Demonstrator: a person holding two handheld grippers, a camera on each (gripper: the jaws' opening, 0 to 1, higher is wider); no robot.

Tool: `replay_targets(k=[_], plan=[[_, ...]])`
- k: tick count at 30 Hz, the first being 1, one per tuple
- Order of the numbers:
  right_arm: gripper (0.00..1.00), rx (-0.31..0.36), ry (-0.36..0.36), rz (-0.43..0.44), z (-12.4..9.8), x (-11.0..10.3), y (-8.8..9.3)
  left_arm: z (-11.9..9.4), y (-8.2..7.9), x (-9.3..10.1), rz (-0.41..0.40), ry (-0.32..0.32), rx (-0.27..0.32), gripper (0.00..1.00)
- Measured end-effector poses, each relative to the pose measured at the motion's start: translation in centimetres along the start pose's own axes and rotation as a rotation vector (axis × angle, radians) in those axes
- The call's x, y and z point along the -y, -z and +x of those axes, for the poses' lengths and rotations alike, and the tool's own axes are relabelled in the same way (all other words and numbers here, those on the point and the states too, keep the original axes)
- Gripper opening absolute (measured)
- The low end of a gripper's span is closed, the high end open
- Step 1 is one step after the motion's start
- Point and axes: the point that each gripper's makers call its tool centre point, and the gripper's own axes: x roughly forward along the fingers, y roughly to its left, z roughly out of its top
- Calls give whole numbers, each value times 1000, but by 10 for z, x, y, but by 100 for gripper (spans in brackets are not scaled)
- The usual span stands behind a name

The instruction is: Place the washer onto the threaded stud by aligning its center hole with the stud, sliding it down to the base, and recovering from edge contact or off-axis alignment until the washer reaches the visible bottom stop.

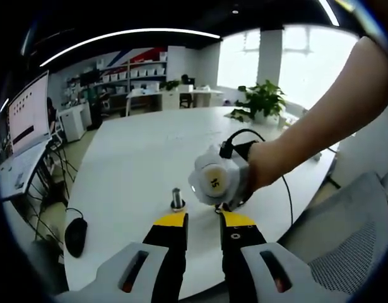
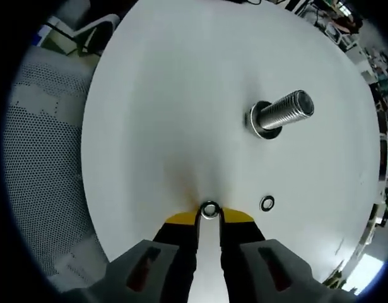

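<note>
In the right gripper view, the right gripper [image 2: 209, 213] has its yellow-tipped jaws clenched on a small washer [image 2: 209, 209], held just above the white tabletop [image 2: 156, 113]. The threaded stud [image 2: 283, 112] stands at about two o'clock from the jaws, well apart from them, with a washer already seated around its base [image 2: 264, 124]. Another loose washer [image 2: 267, 203] lies flat on the tabletop at three o'clock from the jaw tips, near them. A grey mesh chair [image 2: 45, 164] sits off the tabletop edge at nine o'clock. In the left gripper view, the left gripper [image 1: 204, 219] hovers with its jaws parted and grasping nothing; the stud [image 1: 176, 199] rises just beyond its left jaw tip. The person's hand [image 1: 260, 165] holds the right gripper's body at one o'clock. A black mouse [image 1: 76, 235] lies near the tabletop edge at nine o'clock, and a potted plant [image 1: 263, 101] stands on the far side.
</note>
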Motion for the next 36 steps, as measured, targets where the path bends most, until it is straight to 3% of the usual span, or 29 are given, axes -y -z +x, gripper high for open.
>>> replay_targets(k=[5, 6, 7, 11, 25, 33, 36], plan=[[14, 81, -31, 119, -1, 2, 1, 0, 0, -1, -1, -2, -1, 18], [10, 105, -58, 154, 0, -1, 2, 0, 0, -1, -3, -2, 0, 18], [3, 132, -32, 160, 0, 4, 0, 0, 0, -1, -4, -2, 1, 18], [3, 168, -22, 155, -5, 7, 1, 0, 0, -1, -1, -1, -3, 18], [3, 178, -38, 147, -3, 2, -1, 1, 1, -2, 1, -6, -5, 18], [5, 163, -42, 117, -2, -1, -2, -2, -5, -4, -9, -11, 25, 18], [9, 144, -94, 175, -2, -6, -3, -4, -8, -5, -13, -14, 42, 18]])
